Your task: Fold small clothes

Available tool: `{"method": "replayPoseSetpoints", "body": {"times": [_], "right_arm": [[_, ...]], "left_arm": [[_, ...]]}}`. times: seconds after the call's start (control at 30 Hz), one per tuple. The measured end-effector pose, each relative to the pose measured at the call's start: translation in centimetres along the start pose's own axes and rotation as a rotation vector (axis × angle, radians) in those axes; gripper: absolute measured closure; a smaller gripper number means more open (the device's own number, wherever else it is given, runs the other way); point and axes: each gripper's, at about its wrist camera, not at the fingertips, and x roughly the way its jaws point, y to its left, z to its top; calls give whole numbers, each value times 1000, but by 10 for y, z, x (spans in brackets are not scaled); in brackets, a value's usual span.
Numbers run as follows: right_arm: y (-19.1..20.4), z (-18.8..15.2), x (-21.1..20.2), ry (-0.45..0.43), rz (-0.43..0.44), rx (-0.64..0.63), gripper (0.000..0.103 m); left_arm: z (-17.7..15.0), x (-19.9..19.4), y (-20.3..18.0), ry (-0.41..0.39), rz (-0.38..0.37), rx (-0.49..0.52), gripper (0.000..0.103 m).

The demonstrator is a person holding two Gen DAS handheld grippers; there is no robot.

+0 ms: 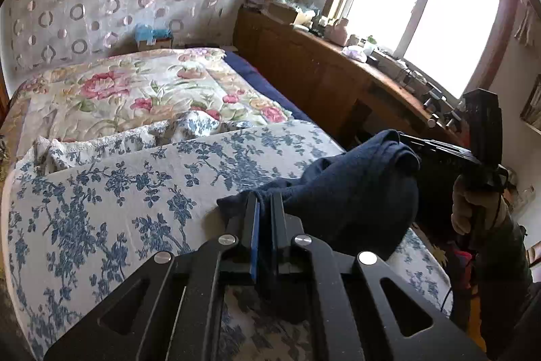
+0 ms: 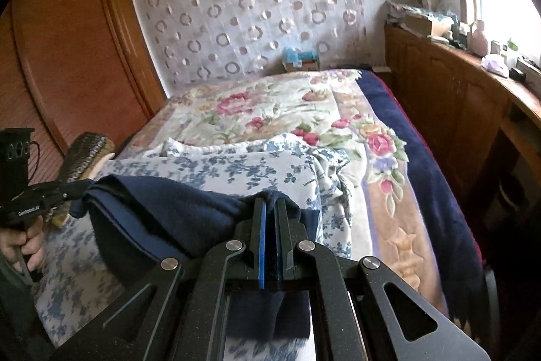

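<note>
- While both tools pinch it, the navy garment [image 1: 358,188] hangs stretched between them above the bed [image 1: 101,208].
- The left tool [image 1: 265,202] has its jaws closed on one edge of the garment, the cloth bunched between the blue pads.
- In the left wrist view, the right tool [image 1: 410,141] grips the far edge of the cloth at the right, held by a hand [image 1: 465,208] low at the frame's edge.
- The right tool's own camera shows its jaws closed on a fold of the navy cloth, with more of it hanging under the fingers.
- In the right wrist view the left tool [image 2: 76,190] clamps the opposite edge at the left, and the cloth sags between the two grips.
- A blue-flowered sheet [image 1: 135,178] lies under the garment on the near part of the bed.
- Beyond it lies a quilt [image 2: 263,110] with pink roses, with a dark blue blanket [image 2: 416,131] along its window side.
- A cluttered wooden cabinet [image 1: 321,66] runs beside the bed under the window [image 1: 422,5].
- A wooden wardrobe [image 2: 74,56] stands on the other side, and a circle-patterned curtain [image 2: 250,5] hangs behind the bed's head.
</note>
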Motion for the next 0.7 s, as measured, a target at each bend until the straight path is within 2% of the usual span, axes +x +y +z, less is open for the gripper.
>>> {"method": "replayPoseSetpoints", "body": {"times": [0.23, 0.3, 0.37, 0.4, 0.53, 0.6, 0.7], "right_arm": [[2, 11, 30, 59, -15, 25, 99], [-1, 20, 39, 69, -24, 30, 99], [-1, 31, 44, 71, -21, 33, 99], [1, 33, 43, 70, -26, 26, 99], [2, 46, 33, 27, -123, 8, 73], [3, 50, 16, -20, -139, 11, 67], [12, 47, -3, -42, -128, -15, 63]], "left_arm": [[4, 17, 10, 50, 9, -7, 97], [5, 16, 12, 54, 2, -7, 90], [6, 10, 13, 36, 0, 5, 65], [6, 6, 12, 24, -5, 11, 60], [8, -4, 9, 15, -29, 45, 38], [5, -7, 5, 15, -43, 52, 33], [0, -5, 0, 27, -50, 66, 32]]}}
